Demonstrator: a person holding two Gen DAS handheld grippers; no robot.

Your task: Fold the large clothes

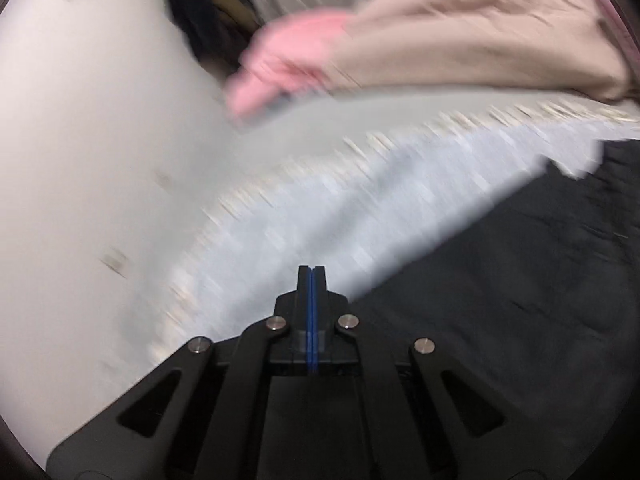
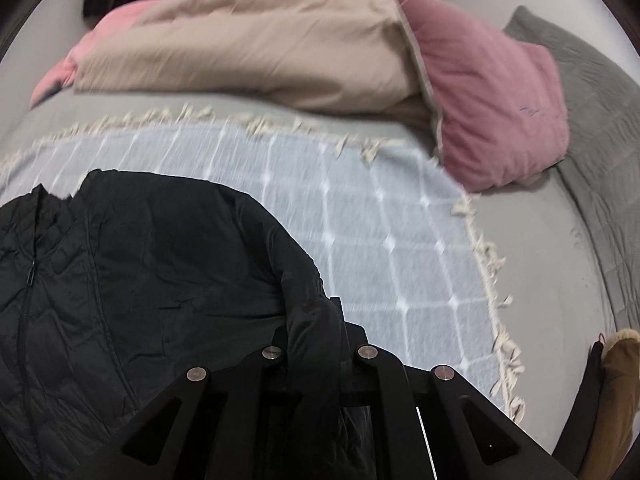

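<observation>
left gripper (image 1: 312, 270) clenched, blue pads meeting, nothing between; black jacket (image 1: 500, 280) at its 3 o'clock on checked blanket (image 1: 320, 208); right gripper (image 2: 320, 308) clamped on jacket fold; beige-pink duvet (image 2: 260, 48) at 12 o'clock; grey pillow (image 2: 592, 92) at 2 o'clock

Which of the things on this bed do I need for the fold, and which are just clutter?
Job:
black jacket
right gripper, shut on the jacket's edge
left gripper, shut, empty

Lying about:
checked blanket
beige-and-pink duvet
grey pillow
</observation>
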